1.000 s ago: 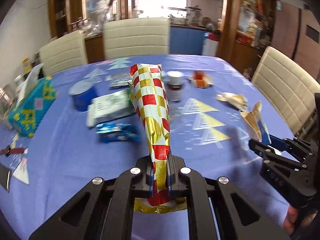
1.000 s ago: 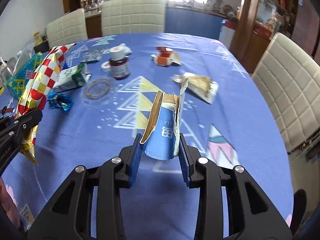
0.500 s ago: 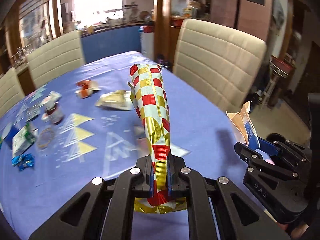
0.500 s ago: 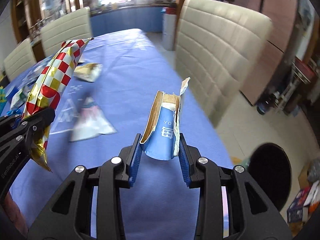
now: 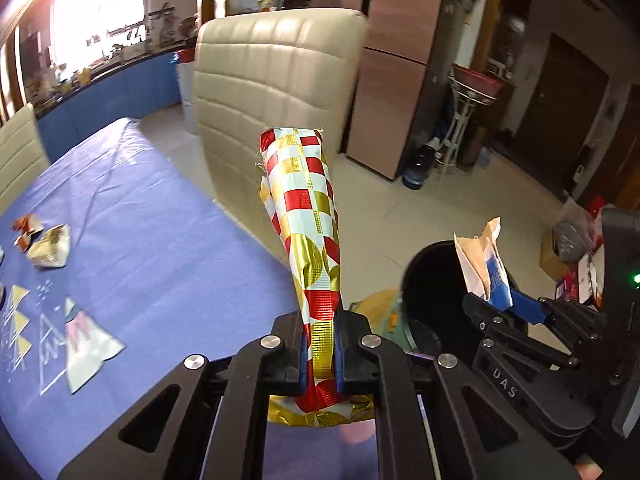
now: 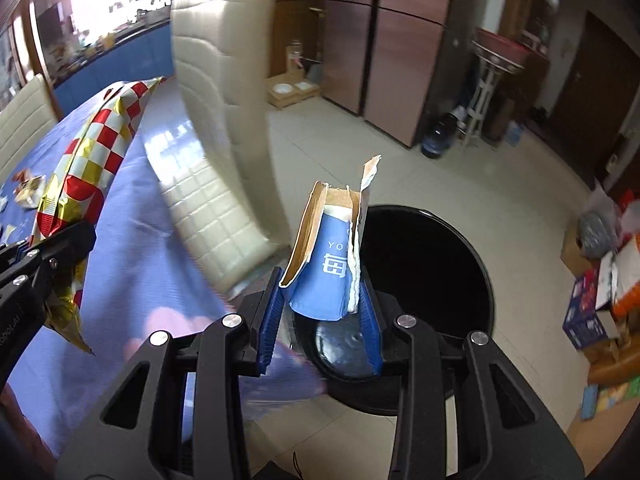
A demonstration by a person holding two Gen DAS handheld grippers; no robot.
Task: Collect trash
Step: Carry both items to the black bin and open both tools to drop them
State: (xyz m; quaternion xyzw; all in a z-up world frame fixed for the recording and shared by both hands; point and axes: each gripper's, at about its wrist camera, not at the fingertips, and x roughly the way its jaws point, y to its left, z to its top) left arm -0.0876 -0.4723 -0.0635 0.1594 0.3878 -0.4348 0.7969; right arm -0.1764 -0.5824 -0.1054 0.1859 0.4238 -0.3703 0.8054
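Left wrist view
Left gripper (image 5: 320,350): its jaws are pressed together on the lower part of a wrapper (image 5: 306,216) checked in red, gold and white.
Wrapper: it stands up and away from the jaws, and its crumpled gold end hangs out below them.
Right gripper (image 5: 494,306): at the right edge, clamped on a torn blue carton (image 5: 486,270).
Bin (image 5: 430,280): a black round bin on the floor, its mouth just behind the carton and right of the wrapper.
Surface: a table with a blue cloth (image 5: 120,240) printed with triangles fills the left; a crumpled gold scrap (image 5: 50,246) and a small red and white scrap (image 5: 26,228) lie at its far left.
Room: a cream chair (image 5: 272,92) stands at the table's edge, with pale floor tiles and brown cabinets behind it.
Hard to make out: the bin's inside is dark.

Right wrist view
Right gripper (image 6: 320,320): its blue pads grip the carton (image 6: 328,264) at both sides; the carton's torn open top points away from the jaws.
Carton's place: directly in front of the bin (image 6: 432,264), which lies beyond and beneath the jaws.
Left gripper (image 6: 52,248): at the left edge, holding the wrapper (image 6: 94,156) over the blue cloth (image 6: 132,248).
Room: the chair (image 6: 216,120) is blurred; boxes (image 6: 592,308) lie on the floor at right.
Cut off: the bin's near rim is hidden by the gripper.
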